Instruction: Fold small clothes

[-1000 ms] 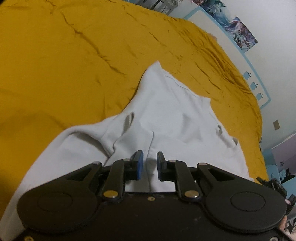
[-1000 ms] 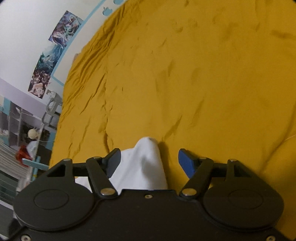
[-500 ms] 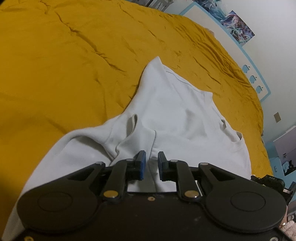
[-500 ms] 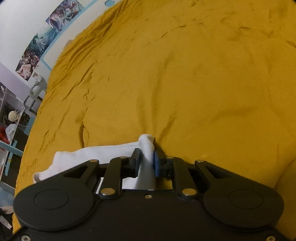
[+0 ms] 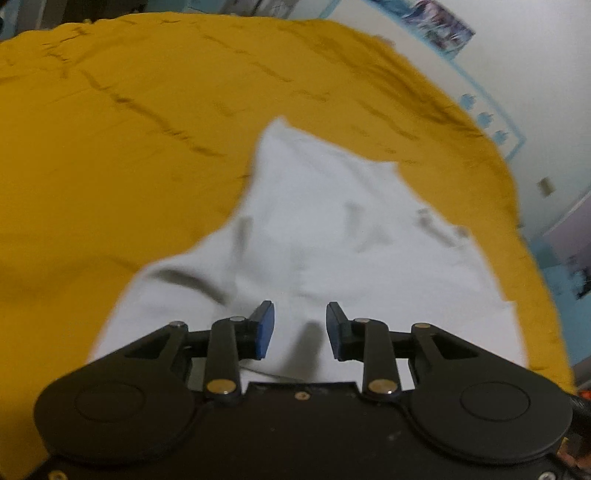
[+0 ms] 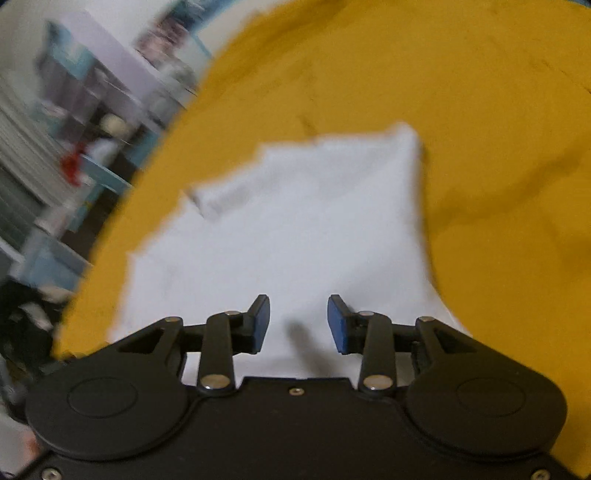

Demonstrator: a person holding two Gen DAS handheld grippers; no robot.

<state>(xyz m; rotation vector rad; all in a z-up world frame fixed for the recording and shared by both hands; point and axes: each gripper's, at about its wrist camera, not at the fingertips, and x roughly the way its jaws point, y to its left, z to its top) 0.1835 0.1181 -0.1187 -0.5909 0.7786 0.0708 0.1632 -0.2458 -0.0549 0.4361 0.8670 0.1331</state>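
Observation:
A white garment (image 5: 332, 229) lies spread on the mustard-yellow bedspread (image 5: 110, 155). It also shows in the right wrist view (image 6: 303, 221), with a folded corner at its far right. My left gripper (image 5: 298, 334) is open above the near part of the cloth, nothing between its blue pads. My right gripper (image 6: 298, 323) is open as well, above the cloth's near edge, holding nothing. Both views are motion-blurred.
The bedspread (image 6: 461, 110) fills most of both views. A white wall with posters (image 5: 436, 22) runs behind the bed. Blurred shelves and furniture (image 6: 74, 129) stand beyond the bed's left edge in the right wrist view.
Both grippers have opened and let go of the white cloth. The right gripper has pulled back, so much more of the garment now lies flat before it. Both cameras moved.

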